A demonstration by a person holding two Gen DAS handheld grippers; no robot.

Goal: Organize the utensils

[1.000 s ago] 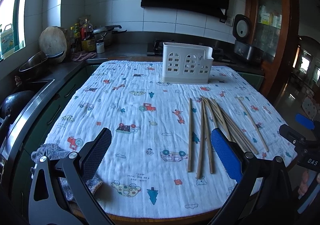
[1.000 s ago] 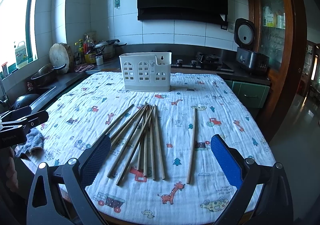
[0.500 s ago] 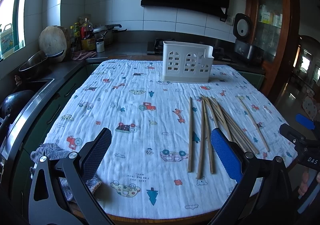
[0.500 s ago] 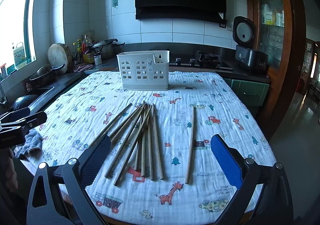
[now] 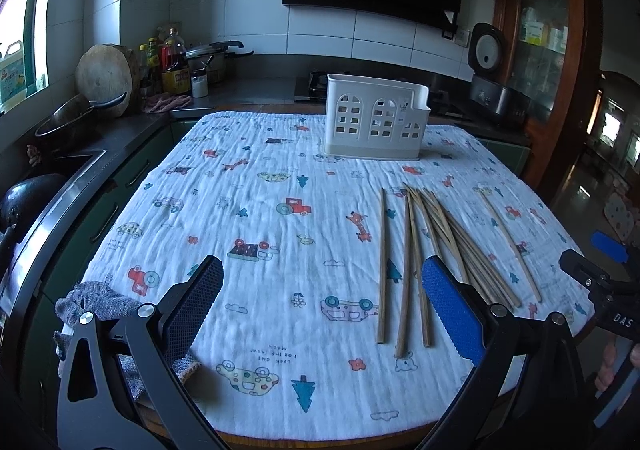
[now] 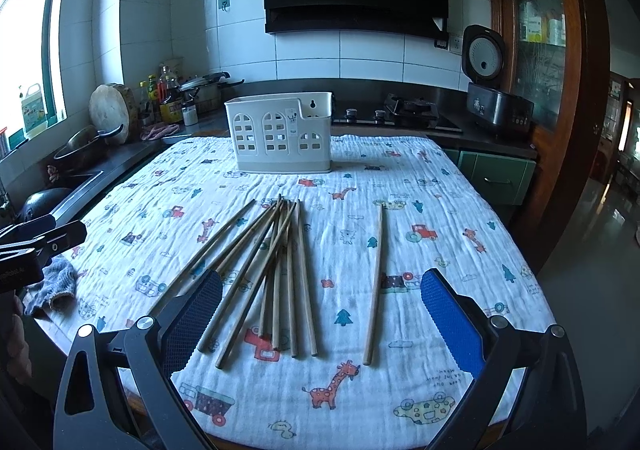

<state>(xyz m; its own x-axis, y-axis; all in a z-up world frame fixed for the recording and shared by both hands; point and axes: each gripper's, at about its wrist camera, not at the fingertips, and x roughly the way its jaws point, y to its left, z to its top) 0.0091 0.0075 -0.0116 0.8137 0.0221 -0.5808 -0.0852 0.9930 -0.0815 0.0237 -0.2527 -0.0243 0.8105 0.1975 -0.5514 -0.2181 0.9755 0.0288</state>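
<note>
Wooden chopsticks point(image 6: 276, 270) loose on cloth point(image 5: 260, 218) | white caddy point(image 6: 280, 138) upright — both hand-held grippers point(image 5: 322, 306) point(image 6: 320, 314) spread wide, nothing held

In front of our left gripper point(image 5: 322, 308) the cloth point(image 5: 256, 218) lies bare, so we have a wide path straight ahead. Just to its right lie the chopsticks point(image 5: 416, 250), in the way on that side. Far ahead stands the white holder point(image 5: 376, 122). A grey rag point(image 5: 96, 306) sits by the left finger.

Our right gripper point(image 6: 322, 310) has the chopstick pile point(image 6: 276, 262) right between its open fingers. One single stick point(image 6: 376, 282) lies a little to the right. Further right the cloth is bare.
</note>
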